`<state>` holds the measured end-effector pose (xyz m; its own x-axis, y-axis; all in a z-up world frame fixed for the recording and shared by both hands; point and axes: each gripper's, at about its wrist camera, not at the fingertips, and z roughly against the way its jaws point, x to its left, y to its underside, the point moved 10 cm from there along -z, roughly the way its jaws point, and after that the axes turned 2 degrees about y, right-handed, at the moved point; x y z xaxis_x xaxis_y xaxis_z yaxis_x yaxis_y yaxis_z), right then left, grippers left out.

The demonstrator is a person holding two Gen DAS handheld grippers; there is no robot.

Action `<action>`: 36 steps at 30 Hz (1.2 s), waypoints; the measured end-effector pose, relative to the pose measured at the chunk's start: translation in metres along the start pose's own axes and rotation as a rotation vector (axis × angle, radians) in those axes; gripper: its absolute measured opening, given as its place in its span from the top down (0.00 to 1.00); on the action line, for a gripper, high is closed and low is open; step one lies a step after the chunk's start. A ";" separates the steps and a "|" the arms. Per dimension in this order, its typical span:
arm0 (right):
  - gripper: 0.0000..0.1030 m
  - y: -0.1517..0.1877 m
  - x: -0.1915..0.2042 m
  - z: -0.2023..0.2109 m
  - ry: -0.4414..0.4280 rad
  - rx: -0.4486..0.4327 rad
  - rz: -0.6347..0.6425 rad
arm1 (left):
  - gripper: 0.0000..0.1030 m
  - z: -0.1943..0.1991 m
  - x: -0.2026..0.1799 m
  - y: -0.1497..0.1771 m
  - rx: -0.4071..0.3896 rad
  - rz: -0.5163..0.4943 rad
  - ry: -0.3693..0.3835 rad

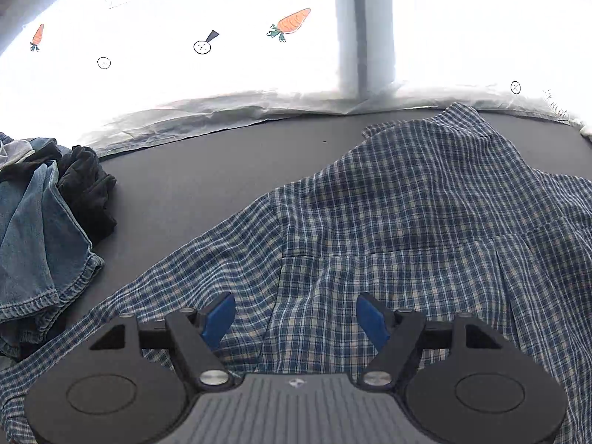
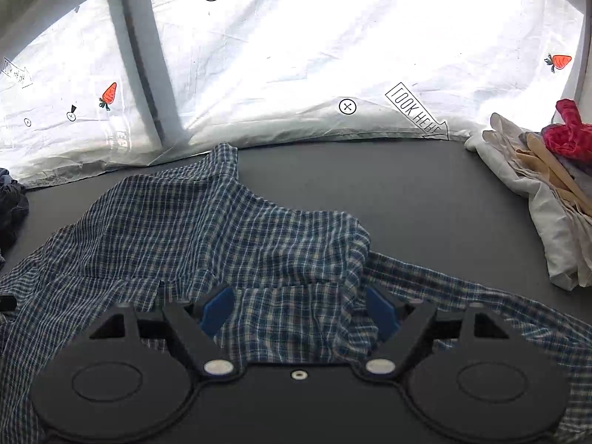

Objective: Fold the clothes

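Observation:
A blue and white plaid shirt (image 1: 407, 214) lies spread and rumpled on the dark table (image 1: 207, 170), collar toward the far edge. My left gripper (image 1: 296, 318) is open just above the shirt near its left sleeve, with nothing between the blue fingers (image 1: 218, 318). In the right wrist view the same shirt (image 2: 207, 229) fills the lower left, one sleeve trailing right. My right gripper (image 2: 299, 314) is open over a raised fold of the shirt, which lies between its blue fingers (image 2: 216, 312) without being pinched.
A heap of denim (image 1: 33, 229) and dark clothes (image 1: 88, 185) sits at the table's left. Folded pale clothes (image 2: 547, 214) topped by a red garment (image 2: 569, 137) sit at the right. A white printed sheet (image 2: 333, 55) hangs behind the table.

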<state>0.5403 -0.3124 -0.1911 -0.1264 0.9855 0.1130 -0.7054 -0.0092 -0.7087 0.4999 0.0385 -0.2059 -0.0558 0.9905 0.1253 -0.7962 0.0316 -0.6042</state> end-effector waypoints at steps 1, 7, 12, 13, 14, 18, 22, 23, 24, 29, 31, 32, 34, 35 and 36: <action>0.23 -0.009 0.004 -0.013 -0.024 0.000 -0.016 | 0.27 -0.015 -0.006 -0.016 -0.016 -0.034 0.031; 0.22 -0.057 0.042 -0.095 -0.131 -0.035 0.139 | 0.20 -0.100 -0.054 -0.098 -0.052 -0.240 0.208; 0.21 -0.073 0.058 -0.160 -0.150 0.022 0.147 | 0.28 -0.142 -0.081 -0.105 -0.024 -0.238 0.319; 0.28 -0.070 0.061 -0.168 -0.175 0.053 0.145 | 0.41 -0.141 -0.082 -0.106 -0.053 -0.197 0.347; 0.37 -0.067 0.064 -0.174 -0.200 0.072 0.146 | 0.57 -0.140 -0.083 -0.107 -0.083 -0.155 0.375; 0.97 -0.068 0.075 -0.171 -0.271 0.034 0.136 | 0.88 -0.137 -0.082 -0.107 -0.117 -0.059 0.356; 0.98 -0.088 0.096 -0.176 -0.256 -0.033 0.198 | 0.92 -0.144 -0.078 -0.130 -0.141 -0.031 0.289; 0.98 -0.093 0.100 -0.182 -0.252 -0.038 0.209 | 0.92 -0.149 -0.077 -0.138 -0.144 -0.022 0.282; 0.98 -0.098 0.103 -0.187 -0.248 -0.044 0.219 | 0.92 -0.155 -0.077 -0.145 -0.142 -0.012 0.284; 0.98 -0.100 0.101 -0.209 -0.222 -0.062 0.169 | 0.92 -0.167 -0.078 -0.151 -0.171 0.004 0.266; 0.98 -0.110 0.098 -0.199 -0.218 -0.103 0.130 | 0.93 -0.156 -0.074 -0.160 -0.198 0.059 0.287; 0.98 -0.117 0.098 -0.194 -0.218 -0.127 0.118 | 0.93 -0.149 -0.072 -0.167 -0.218 0.082 0.303; 0.98 -0.132 0.096 -0.182 -0.217 -0.175 0.095 | 0.93 -0.141 -0.070 -0.180 -0.248 0.101 0.321; 0.98 -0.139 0.095 -0.176 -0.217 -0.199 0.084 | 0.93 -0.141 -0.072 -0.186 -0.256 0.096 0.322; 0.98 -0.144 0.095 -0.173 -0.213 -0.213 0.082 | 0.93 -0.140 -0.073 -0.191 -0.264 0.091 0.323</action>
<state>0.7508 -0.1884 -0.1989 -0.3361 0.9252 0.1763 -0.5273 -0.0298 -0.8491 0.7409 -0.0210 -0.2099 0.1063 0.9806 -0.1648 -0.6125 -0.0660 -0.7877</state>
